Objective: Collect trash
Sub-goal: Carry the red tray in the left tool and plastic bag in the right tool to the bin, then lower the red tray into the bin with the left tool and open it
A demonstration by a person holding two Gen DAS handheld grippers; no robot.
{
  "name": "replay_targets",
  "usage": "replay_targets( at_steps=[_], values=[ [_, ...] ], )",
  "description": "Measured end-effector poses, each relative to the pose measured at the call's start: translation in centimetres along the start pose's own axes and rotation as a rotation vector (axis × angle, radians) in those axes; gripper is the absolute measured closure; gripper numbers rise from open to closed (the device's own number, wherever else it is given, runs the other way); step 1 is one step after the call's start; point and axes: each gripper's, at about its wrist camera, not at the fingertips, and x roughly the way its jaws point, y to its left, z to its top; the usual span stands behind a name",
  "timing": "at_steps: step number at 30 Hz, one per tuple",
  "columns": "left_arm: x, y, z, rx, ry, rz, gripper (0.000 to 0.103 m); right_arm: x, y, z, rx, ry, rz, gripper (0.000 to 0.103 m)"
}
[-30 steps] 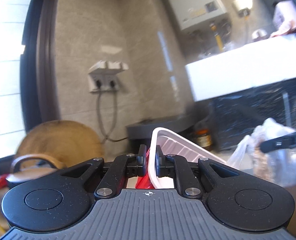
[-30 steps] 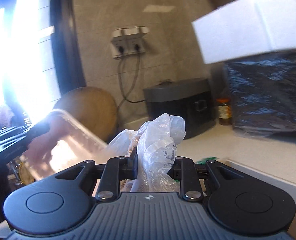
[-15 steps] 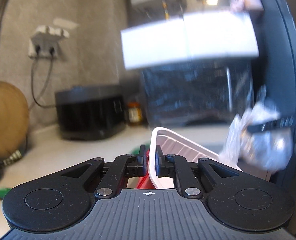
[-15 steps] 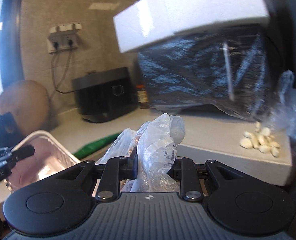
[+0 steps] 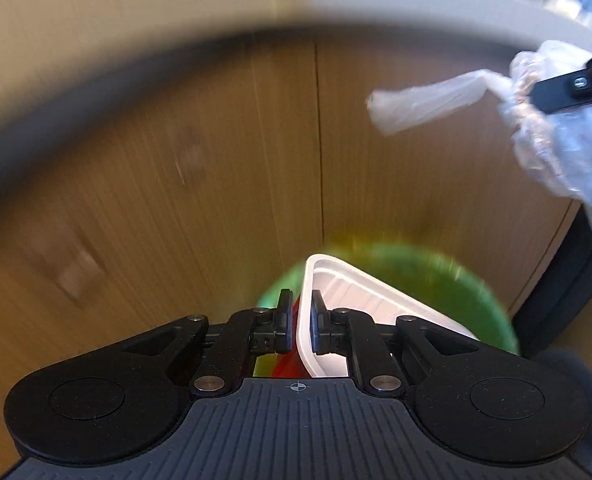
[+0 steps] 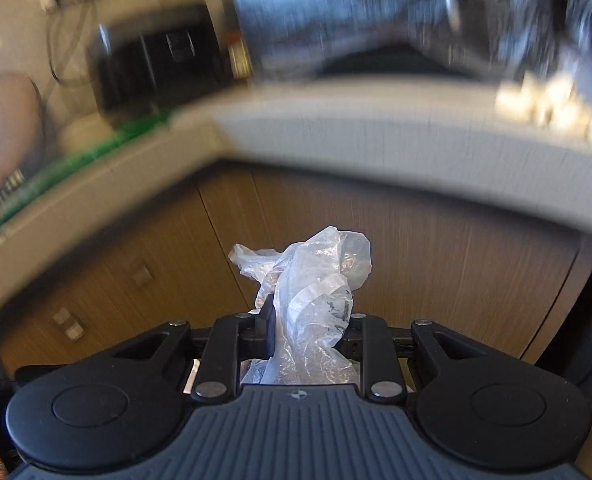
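My left gripper [image 5: 299,320] is shut on the rim of a white plastic tray [image 5: 359,300] with a red underside. It points steeply down, and the tray hangs over a round green bin [image 5: 447,280] by the cabinet. In the right wrist view my right gripper [image 6: 307,320] is shut on a crumpled clear plastic bag [image 6: 315,276]. The same bag [image 5: 555,136] shows at the upper right of the left wrist view, above and right of the bin, with a black finger [image 5: 567,88] of the right gripper across it.
Brown wooden cabinet doors [image 5: 216,160] fill the background below a pale countertop edge [image 6: 375,128]. On the counter stand a black appliance [image 6: 156,60], a foil-wrapped bulk [image 6: 375,12] and pale garlic cloves [image 6: 543,100]. Something green [image 6: 76,152] lies along the counter's left.
Both grippers dropped from counter height to below the counter edge and tilted downward. The green bin and cabinet doors came into view. The tray and the bag stay gripped.
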Motion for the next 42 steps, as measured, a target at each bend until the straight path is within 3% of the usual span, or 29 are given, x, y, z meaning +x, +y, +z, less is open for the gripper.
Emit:
replay_targets(
  at_steps=[5, 10, 12, 14, 15, 19, 27, 31, 34, 35, 37, 42],
  values=[
    [5.5, -0.2, -1.8, -0.065, 0.108, -0.036, 0.091, 4.5, -2.3, -2.4, 0.046, 0.098, -0.031, 0.081],
    [9.0, -0.2, -1.8, -0.198, 0.070, -0.114, 0.091, 6.4, -3.6, -3.6, 0.061, 0.136, -0.044, 0.081],
    [11.1, -0.4, -2.4, -0.219, 0.073, -0.195, 0.087, 7.0, -3.9, -4.1, 0.057, 0.149, -0.054, 0.081],
    [13.8, -0.5, -3.1, -0.236, 0.186, -0.266, 0.082, 7.6, -3.7, -4.1, 0.046, 0.162, -0.059, 0.081],
    [14.6, -0.3, -3.7, -0.260, 0.229, -0.259, 0.080, 7.6, -3.8, -4.1, 0.045, 0.163, -0.057, 0.081],
    [14.4, 1.3, -4.5, -0.344, 0.231, -0.272, 0.078, 7.5, -4.0, -4.5, 0.036, 0.160, -0.052, 0.081],
    [8.6, 4.7, -3.0, -0.458, 0.126, -0.327, 0.078, 7.0, -3.9, -4.4, 0.071, 0.154, 0.066, 0.081],
    [6.4, 6.0, -3.0, -0.474, 0.134, -0.307, 0.078, 8.3, -3.2, -4.3, 0.082, 0.222, 0.122, 0.081],
    [5.4, 6.7, -3.4, -0.479, 0.156, -0.304, 0.078, 11.4, -2.5, -3.6, 0.119, 0.346, 0.220, 0.081],
    [5.6, 6.6, -3.5, -0.474, 0.179, -0.313, 0.078, 12.5, -1.9, -3.3, 0.094, 0.381, 0.223, 0.081],
    [7.2, 5.9, -3.1, -0.453, 0.238, -0.320, 0.078, 13.8, -0.9, -2.5, 0.027, 0.398, 0.147, 0.081],
    [12.8, 2.8, -3.6, -0.328, 0.363, -0.322, 0.078, 10.7, -1.2, -1.2, -0.025, 0.240, 0.048, 0.081]
  ],
)
